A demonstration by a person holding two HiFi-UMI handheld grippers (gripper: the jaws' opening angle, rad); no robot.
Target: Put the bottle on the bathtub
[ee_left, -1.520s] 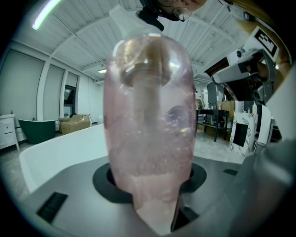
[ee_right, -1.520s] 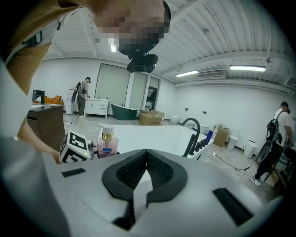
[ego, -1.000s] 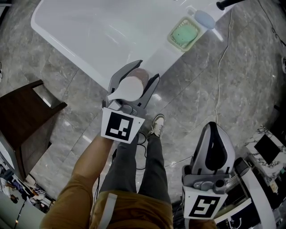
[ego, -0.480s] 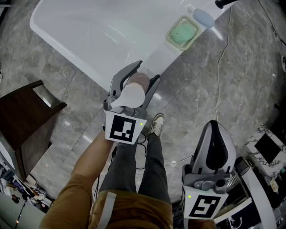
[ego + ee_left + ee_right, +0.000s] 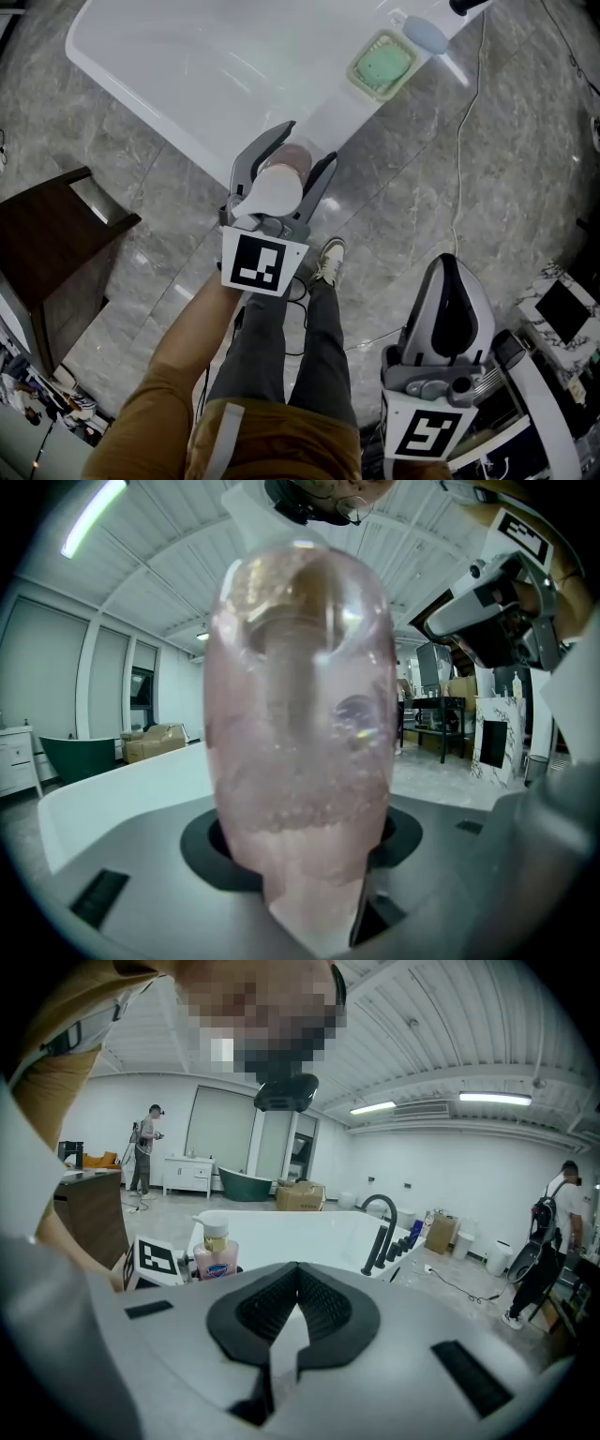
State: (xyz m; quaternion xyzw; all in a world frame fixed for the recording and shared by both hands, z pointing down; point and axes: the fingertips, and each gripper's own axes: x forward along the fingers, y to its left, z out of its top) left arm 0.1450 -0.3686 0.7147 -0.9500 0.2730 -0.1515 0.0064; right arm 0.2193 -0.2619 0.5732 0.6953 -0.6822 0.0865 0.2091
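Observation:
The bottle (image 5: 279,183), clear pink with a white pump top, stands upright at the near rim of the white bathtub (image 5: 187,66). My left gripper (image 5: 306,145) reaches around it from below. Its jaws have just been opening, and the bottle still stands between them with a thin gap at the pads. In the left gripper view the bottle (image 5: 300,724) fills the middle. The right gripper view shows the bottle (image 5: 215,1252) on the bathtub's (image 5: 300,1232) edge. My right gripper (image 5: 450,267) hangs shut and empty at the lower right, away from the tub.
A green soap dish (image 5: 382,67) and a pale blue object (image 5: 427,36) rest on the tub's far rim near a black faucet (image 5: 380,1232). A dark wooden stool (image 5: 47,244) stands left. A white cable (image 5: 459,169) crosses the marble floor. The person's legs and shoe (image 5: 328,258) are below.
The left gripper's jaws have spread slightly wider around the bottle. The bottle has stayed in place at the tub's rim. The right gripper has not moved.

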